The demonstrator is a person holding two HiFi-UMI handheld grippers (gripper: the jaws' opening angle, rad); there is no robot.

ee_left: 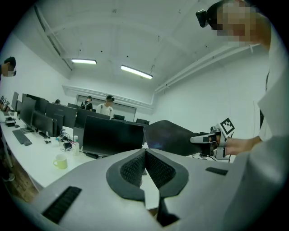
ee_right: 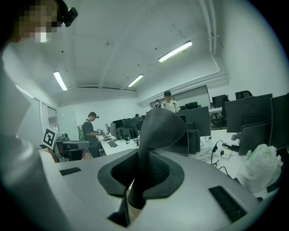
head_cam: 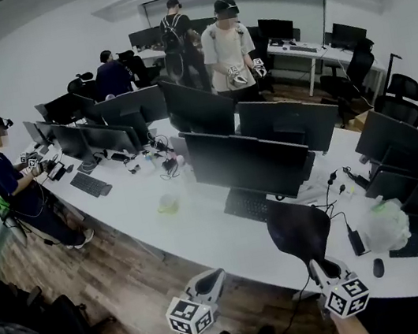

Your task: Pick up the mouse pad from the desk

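The black mouse pad (head_cam: 300, 230) hangs in the air above the front edge of the white desk (head_cam: 204, 231), curling upward from my right gripper (head_cam: 315, 266), which is shut on its lower edge. In the right gripper view the mouse pad (ee_right: 158, 131) rises from between the pressed jaws. My left gripper (head_cam: 213, 278) floats to the left of it, shut with nothing in it. In the left gripper view its pads (ee_left: 135, 168) meet at the tips, and the mouse pad (ee_left: 174, 137) and the right gripper (ee_left: 212, 140) show beyond them.
Rows of dark monitors (head_cam: 248, 162) line the desk, with a keyboard (head_cam: 248, 205) and a pale mug (head_cam: 168, 204) in front. A white plastic bag (head_cam: 386, 225), a mouse (head_cam: 378, 267) and cables lie at the right. Several people stand or sit further back.
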